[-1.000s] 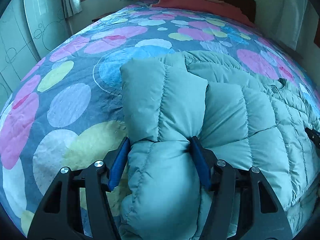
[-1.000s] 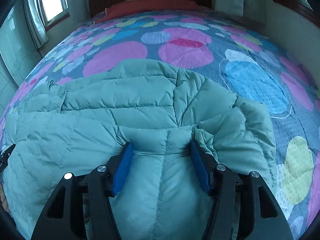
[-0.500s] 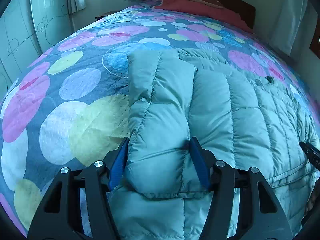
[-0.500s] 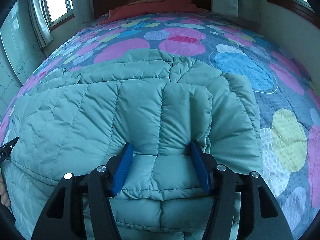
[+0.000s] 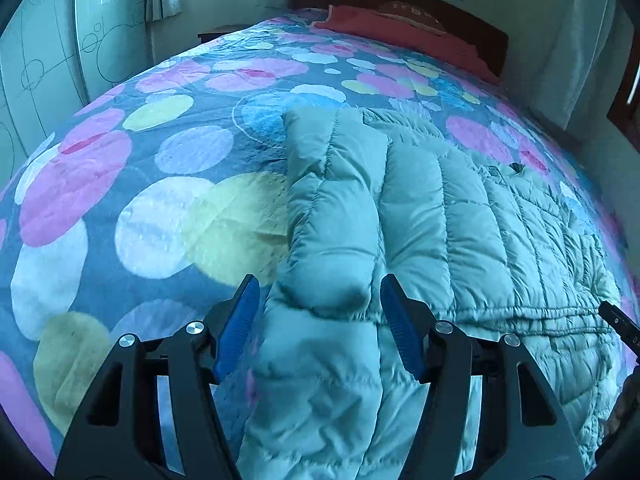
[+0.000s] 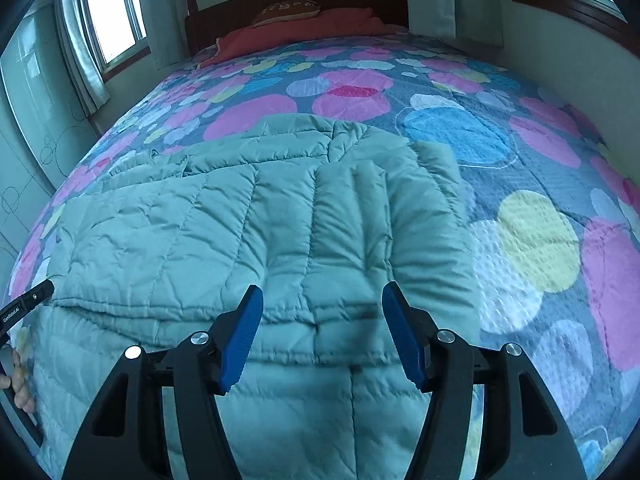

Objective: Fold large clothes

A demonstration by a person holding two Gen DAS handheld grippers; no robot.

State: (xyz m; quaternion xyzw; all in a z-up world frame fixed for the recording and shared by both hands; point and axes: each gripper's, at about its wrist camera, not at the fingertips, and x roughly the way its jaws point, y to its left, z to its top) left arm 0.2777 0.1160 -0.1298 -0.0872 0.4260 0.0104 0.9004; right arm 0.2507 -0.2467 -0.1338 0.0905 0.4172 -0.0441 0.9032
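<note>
Both tools have let go since half a second ago — the left tool (image 5: 316, 320) and right tool (image 6: 322, 328) now stand wide open, blue pads clear of the fabric, holding nothing. Under them the teal puffer jacket (image 5: 420, 220) lies flat on the bed (image 5: 160, 160), one sleeve (image 5: 332, 200) folded along its left side

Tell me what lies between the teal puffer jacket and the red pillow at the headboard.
Only bare polka-dot bedspread lies between the jacket and the red pillow; the right wrist view shows it best.
</note>
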